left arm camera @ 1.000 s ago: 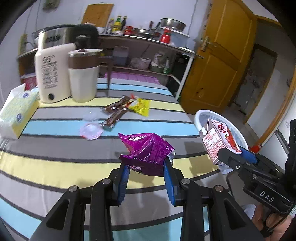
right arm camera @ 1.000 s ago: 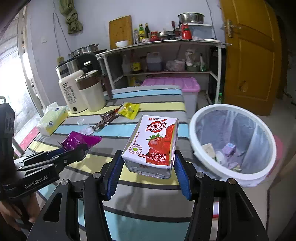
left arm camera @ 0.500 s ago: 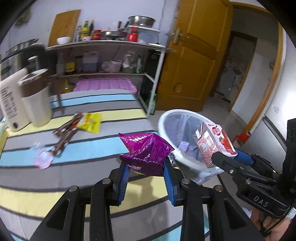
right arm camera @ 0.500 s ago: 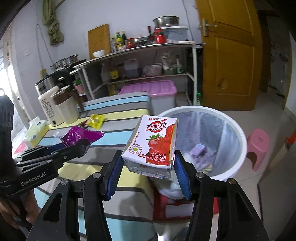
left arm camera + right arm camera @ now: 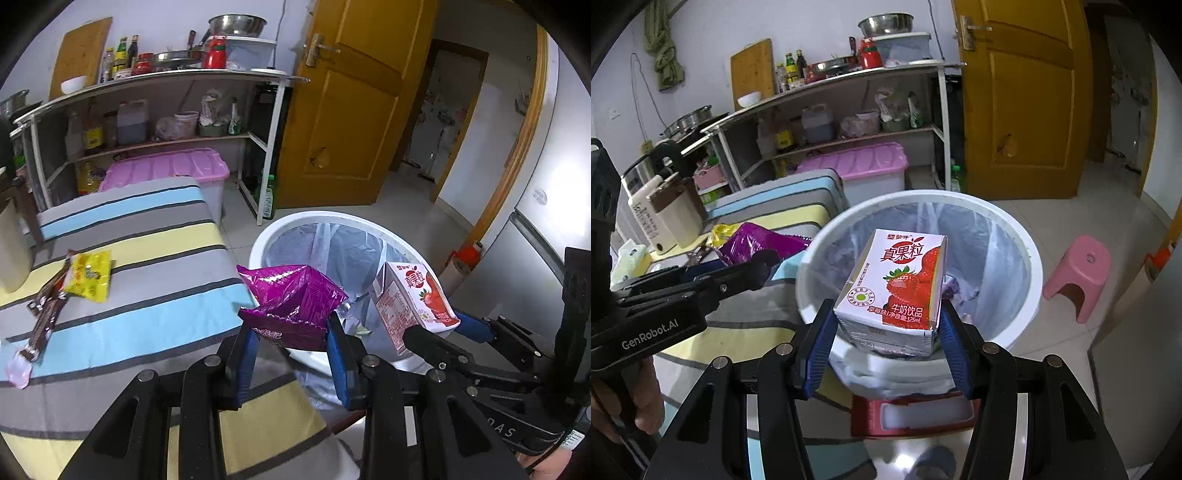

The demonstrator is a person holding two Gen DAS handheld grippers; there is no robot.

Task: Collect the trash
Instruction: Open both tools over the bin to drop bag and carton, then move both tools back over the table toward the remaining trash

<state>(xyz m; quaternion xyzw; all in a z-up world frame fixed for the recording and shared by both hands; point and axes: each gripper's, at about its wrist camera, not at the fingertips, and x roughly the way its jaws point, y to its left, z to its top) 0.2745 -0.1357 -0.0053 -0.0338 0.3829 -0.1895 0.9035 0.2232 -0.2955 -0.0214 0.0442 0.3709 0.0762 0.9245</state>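
My left gripper (image 5: 291, 334) is shut on a crumpled purple snack bag (image 5: 291, 295), held at the near rim of the white trash bin (image 5: 332, 218). The right gripper (image 5: 886, 328) is shut on a strawberry milk carton (image 5: 897, 284), held upright over the bin (image 5: 1030, 258), which has a clear liner and some trash inside. In the left wrist view the carton (image 5: 410, 302) sits to the right of the bag, over the bin. In the right wrist view the purple bag (image 5: 757, 242) shows at the left. On the striped table (image 5: 147, 236) lie a yellow wrapper (image 5: 90, 275) and brown wrappers (image 5: 46, 314).
A pink stool (image 5: 1078, 273) stands on the floor right of the bin. A pink-lidded storage box (image 5: 166, 170) sits under a cluttered metal shelf (image 5: 166, 81). A yellow door (image 5: 351, 110) is behind. A kettle and cup (image 5: 661, 214) stand on the table's far side.
Both grippers have swung from over the table toward the bin, carrying the purple bag and the carton. The bin now fills the middle of both views.
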